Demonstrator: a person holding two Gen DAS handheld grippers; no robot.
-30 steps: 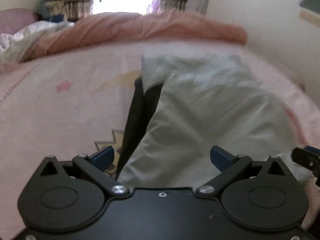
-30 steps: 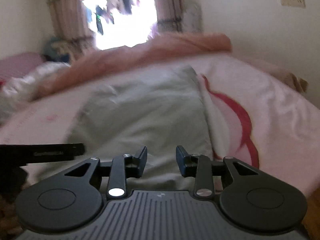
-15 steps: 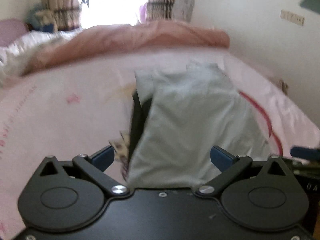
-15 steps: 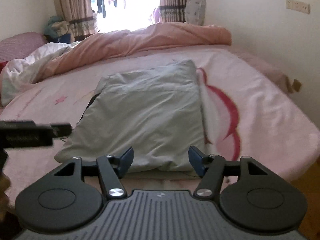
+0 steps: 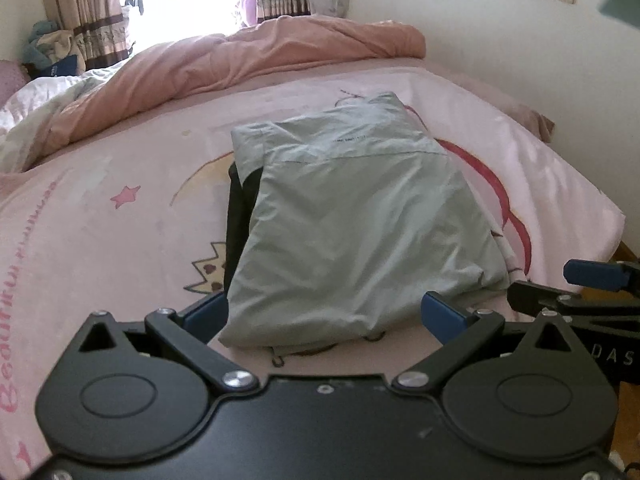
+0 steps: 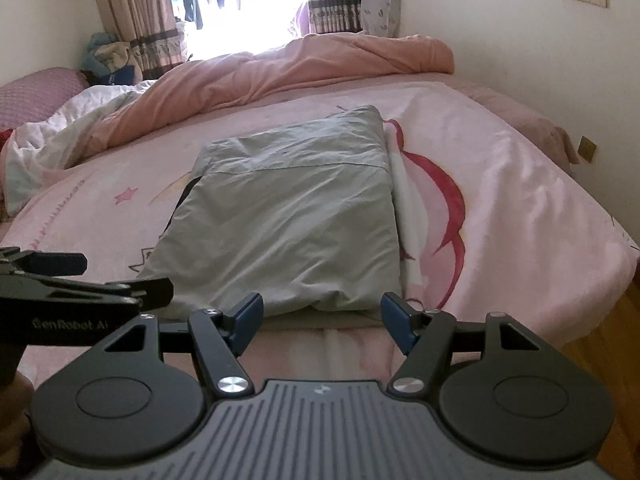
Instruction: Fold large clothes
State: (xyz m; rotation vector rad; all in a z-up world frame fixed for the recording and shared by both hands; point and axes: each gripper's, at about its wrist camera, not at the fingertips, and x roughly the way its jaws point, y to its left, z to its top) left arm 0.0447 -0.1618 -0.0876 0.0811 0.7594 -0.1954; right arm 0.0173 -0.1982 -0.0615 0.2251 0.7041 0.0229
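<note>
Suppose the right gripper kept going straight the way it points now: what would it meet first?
Most likely the near edge of the folded grey garment on the pink bed sheet. The right gripper, fingers open and empty, faces it, though depth is uncertain.

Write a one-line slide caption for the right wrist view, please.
Open right hand-held gripper above a folded grey garment on the pink bed.

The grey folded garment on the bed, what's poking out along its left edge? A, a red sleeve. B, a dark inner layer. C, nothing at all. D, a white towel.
B: a dark, near-black layer shows from under the left edge of the grey folded garment, also visible in the right wrist view.
</note>
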